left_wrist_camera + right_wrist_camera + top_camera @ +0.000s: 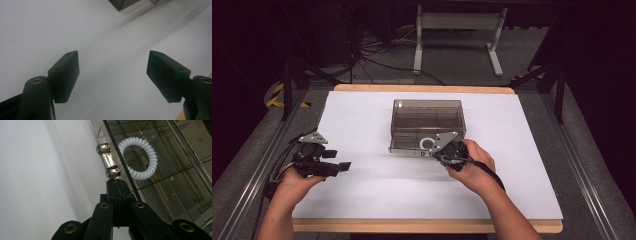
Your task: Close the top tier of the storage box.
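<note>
Two grippers: one at work, one idle.
Right gripper (117,182): its jaws were pressed together with no gap between them, the tips just below the drawer handle (108,160); whether they pinched the handle's lower end or only touched it could not be told.
Left gripper (112,75): jaws spread wide with nothing between them, over bare table at the lower left of the high view (339,166), well apart from the box.
Handle: shiny chrome bar, short and round, with a knob at each end, fixed to the front of the drawer.
Hair tie (138,158): white coiled plastic ring, spiral like a phone cord, lying inside the drawer just behind its front wall, upper middle of the right gripper view.
Drawer box (428,122): smoky clear plastic, rectangular, with thin dividers inside; it sat at the middle of the table in the high view.
Drawer: in the high view its front edge stood slightly forward of the box.
Table (362,115): smooth matt white sheet on a pale wooden board.
Progress: hair tie already in the drawer; by my reading the drawer was nearly closed.
Left to do: probably push the drawer fully home and draw the right gripper away.
</note>
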### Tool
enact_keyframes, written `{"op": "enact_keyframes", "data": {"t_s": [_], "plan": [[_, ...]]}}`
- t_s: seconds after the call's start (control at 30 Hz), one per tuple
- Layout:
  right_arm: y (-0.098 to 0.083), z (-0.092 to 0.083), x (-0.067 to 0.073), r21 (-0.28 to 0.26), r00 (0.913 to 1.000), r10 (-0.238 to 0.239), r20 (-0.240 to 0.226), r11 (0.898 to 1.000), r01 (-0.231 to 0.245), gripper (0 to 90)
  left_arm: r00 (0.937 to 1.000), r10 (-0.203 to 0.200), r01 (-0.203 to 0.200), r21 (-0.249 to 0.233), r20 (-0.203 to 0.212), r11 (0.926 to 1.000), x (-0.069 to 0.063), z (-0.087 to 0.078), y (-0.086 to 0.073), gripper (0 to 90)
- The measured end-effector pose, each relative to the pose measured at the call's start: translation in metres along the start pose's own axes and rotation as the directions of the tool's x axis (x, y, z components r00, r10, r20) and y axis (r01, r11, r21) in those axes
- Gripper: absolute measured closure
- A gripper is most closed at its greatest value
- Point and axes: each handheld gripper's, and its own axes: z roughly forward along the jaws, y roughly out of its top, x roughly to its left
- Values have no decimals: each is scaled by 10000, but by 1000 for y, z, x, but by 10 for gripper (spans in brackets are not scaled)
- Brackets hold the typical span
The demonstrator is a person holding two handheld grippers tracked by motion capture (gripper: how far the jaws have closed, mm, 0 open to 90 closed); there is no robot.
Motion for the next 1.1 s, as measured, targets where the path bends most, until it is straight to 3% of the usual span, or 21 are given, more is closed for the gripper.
{"op": "enact_keyframes", "data": {"t_s": [0.37, 0.73, 0.97, 1.1], "plan": [[2, -2, -8, -331, 10000, 59, -20, 9994, -60, 900, 9999, -80, 80, 18, -121, 10000, -1, -4, -5, 269], [3, -1, -7, 59, 9999, -89, -85, 9999, 90, 900, 9999, -139, 139, -26, -97, 9999, 0, -5, -8, 269], [1, 4, -6, 461, 9989, -45, -465, 9989, 66, 900, 9999, -119, 118, -17, -119, 9999, 0, -5, -8, 268], [3, 10, -5, 366, 9998, -77, -176, 9993, 83, 900, 9998, -138, 137, -24, -126, 9999, 0, -6, -8, 269]]}}
